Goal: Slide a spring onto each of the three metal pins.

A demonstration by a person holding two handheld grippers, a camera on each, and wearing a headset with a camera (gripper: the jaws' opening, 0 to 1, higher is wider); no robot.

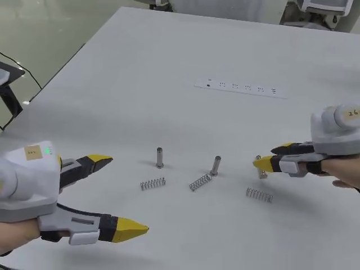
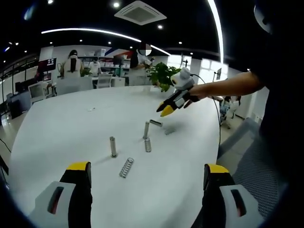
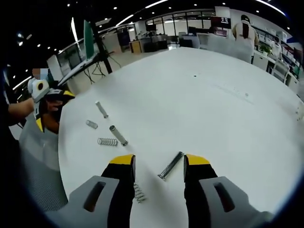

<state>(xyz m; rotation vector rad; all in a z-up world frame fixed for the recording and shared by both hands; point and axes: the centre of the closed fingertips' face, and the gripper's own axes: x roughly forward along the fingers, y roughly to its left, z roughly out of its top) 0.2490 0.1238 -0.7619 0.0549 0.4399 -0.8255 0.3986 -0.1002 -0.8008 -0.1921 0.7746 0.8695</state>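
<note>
Three short metal pins are on the white table (image 1: pixel 169 67): the left pin (image 1: pixel 160 157) and the middle pin (image 1: pixel 215 165) stand upright. The right pin (image 1: pixel 260 167) sits between the jaws of my right gripper (image 1: pixel 270 157), which is open around it. In the right gripper view this pin (image 3: pixel 171 165) leans close to the right-hand finger (image 3: pixel 195 164). Three springs lie flat: the left spring (image 1: pixel 152 183), the middle spring (image 1: pixel 201 181) touching the middle pin's base, and the right spring (image 1: pixel 259 195). My left gripper (image 1: pixel 121 194) is wide open at the near left, holding nothing.
A white power strip (image 1: pixel 242 88) lies flat further back on the table. Chairs (image 1: pixel 320 11) stand past the far edge. The floor drops away beyond the table's left edge (image 1: pixel 62 62).
</note>
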